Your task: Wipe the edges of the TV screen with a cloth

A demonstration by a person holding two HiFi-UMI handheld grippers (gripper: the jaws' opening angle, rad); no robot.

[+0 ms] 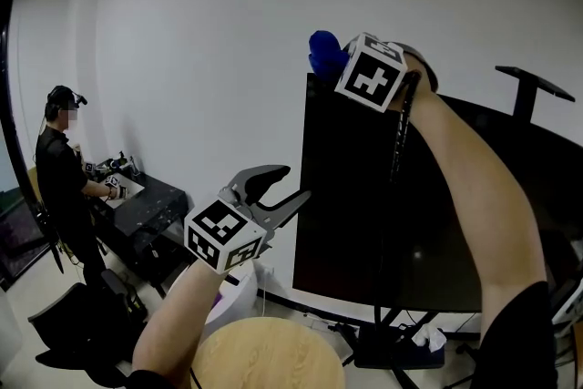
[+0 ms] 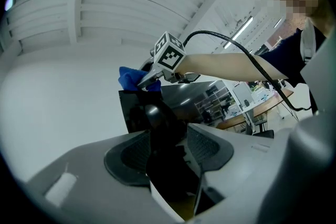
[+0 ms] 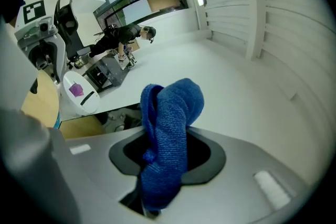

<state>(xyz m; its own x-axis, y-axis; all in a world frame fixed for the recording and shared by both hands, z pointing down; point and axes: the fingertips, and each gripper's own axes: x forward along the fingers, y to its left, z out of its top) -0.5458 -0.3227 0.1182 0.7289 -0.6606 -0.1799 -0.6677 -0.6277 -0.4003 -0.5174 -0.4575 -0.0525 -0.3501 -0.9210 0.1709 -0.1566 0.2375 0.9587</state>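
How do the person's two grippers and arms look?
Both the left gripper and right gripper have grey curved tongs with dark pads and a white cube carrying black square markers. A black cable runs along the right arm. Forearms are bare; the sleeves are dark.

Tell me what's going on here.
A person holds a gripper in each hand in front of a dark TV screen. The right gripper is shut on a blue cloth and raised to the screen's upper left corner, at the top edge. The left gripper is open and empty, held lower beside the screen's left edge. Another person stands at a desk in the background.
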